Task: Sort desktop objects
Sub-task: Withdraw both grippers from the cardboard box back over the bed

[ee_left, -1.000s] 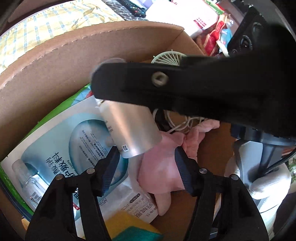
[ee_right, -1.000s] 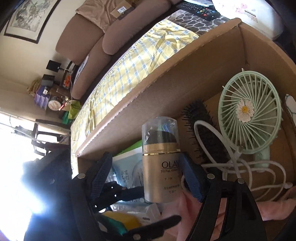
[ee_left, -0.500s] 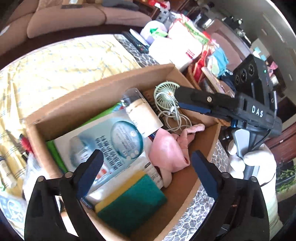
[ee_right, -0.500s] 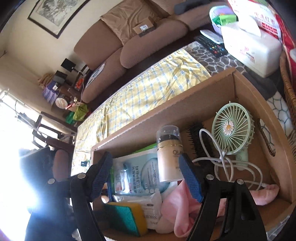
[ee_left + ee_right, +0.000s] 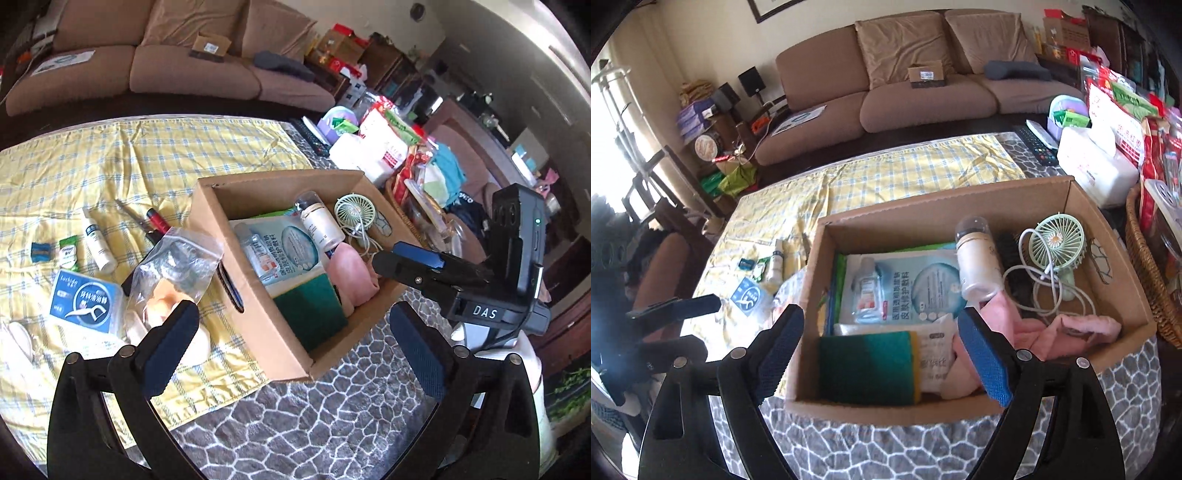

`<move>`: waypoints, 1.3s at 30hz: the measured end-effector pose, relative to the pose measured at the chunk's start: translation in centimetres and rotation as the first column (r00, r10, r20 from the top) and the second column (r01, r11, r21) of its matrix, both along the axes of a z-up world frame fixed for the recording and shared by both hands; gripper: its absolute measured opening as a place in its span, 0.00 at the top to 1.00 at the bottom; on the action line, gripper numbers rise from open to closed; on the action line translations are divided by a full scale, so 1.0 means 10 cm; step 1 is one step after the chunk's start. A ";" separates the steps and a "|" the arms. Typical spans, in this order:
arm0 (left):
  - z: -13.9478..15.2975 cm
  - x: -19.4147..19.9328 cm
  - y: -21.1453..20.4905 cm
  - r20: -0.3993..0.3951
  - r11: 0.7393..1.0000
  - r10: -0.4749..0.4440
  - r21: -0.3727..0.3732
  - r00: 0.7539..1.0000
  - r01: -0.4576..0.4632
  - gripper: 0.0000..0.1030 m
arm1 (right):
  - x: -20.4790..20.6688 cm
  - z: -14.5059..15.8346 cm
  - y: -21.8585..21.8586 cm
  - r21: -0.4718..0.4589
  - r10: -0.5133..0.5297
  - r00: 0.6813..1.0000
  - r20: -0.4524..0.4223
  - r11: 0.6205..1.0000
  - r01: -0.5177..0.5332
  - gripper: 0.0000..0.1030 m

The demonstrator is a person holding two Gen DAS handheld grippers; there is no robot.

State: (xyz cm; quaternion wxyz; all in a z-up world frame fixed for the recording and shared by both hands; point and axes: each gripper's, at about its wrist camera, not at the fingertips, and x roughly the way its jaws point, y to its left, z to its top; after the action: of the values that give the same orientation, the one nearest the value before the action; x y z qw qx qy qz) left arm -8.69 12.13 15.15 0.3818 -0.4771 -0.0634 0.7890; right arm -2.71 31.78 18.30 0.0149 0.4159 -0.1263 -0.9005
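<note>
The cardboard box (image 5: 960, 206) sits on the desk (image 5: 923, 443), partly on a yellow checked cloth (image 5: 886, 173). Both grippers are above and short of the box, each wide open with nothing between its fingers.

The right gripper (image 5: 882, 354) has just been opening further; its blue-padded fingers (image 5: 986, 362) frame the near end of the box from above. The cream bottle (image 5: 975, 258) with a clear cap lies inside the box against the far wall, well beyond those fingers and clear of them. Beside it in the box are a mint-green handheld fan (image 5: 1054, 243) with a white cable, a black hairbrush (image 5: 1012, 247), a pink cloth (image 5: 1052, 328), a blue-and-white dressing packet (image 5: 916, 284) and a green-and-yellow sponge (image 5: 868, 365) at the near wall.

The left gripper (image 5: 295, 354) has also just been opening and stands at its widest, off the box's near corner. In its view the right gripper (image 5: 443, 273) hangs at the box's right side. Left of the box, on the cloth, lie a clear plastic bag (image 5: 177, 266), a blue floss-pick box (image 5: 86, 299), a white tube (image 5: 96, 243) and a red pen (image 5: 158, 221).
</note>
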 end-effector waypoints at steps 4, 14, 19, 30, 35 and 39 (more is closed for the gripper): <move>-0.01 0.18 -0.33 -0.019 0.999 0.038 -0.029 0.999 -0.039 0.00 | 0.19 0.08 -0.28 -0.006 0.025 0.999 -0.022 1.000 -0.025 0.15; -0.01 0.49 -1.15 -0.073 0.990 0.114 -0.078 0.991 -0.120 0.00 | 0.36 0.14 -0.89 -0.016 0.092 0.995 -0.032 0.996 -0.092 0.15; -0.10 0.50 -1.63 -0.080 0.985 0.159 -0.051 0.984 -0.163 0.00 | 0.36 0.09 -1.18 -0.034 0.139 0.990 -0.037 0.990 -0.140 0.15; -0.56 0.20 -2.44 -0.048 0.957 0.275 -0.076 0.960 -0.278 0.00 | -0.01 -0.34 -2.03 -0.030 0.321 0.946 -0.040 0.946 -0.323 0.14; -0.77 0.05 -2.54 -0.036 0.954 0.285 -0.081 0.958 -0.287 0.00 | -0.36 -0.71 -2.31 0.014 0.338 0.940 0.032 0.941 -0.339 0.14; -0.84 -0.18 -2.50 -0.022 0.961 0.271 -0.049 0.962 -0.272 0.00 | -0.65 -0.90 -2.29 -0.014 0.292 0.956 0.034 0.956 -0.292 0.14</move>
State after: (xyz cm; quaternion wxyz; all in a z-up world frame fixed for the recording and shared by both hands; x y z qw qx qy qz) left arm -10.51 -12.84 6.79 0.2579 -0.4676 -0.1050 0.8389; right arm -9.26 8.88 9.28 0.1472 0.4460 -0.0676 -0.8802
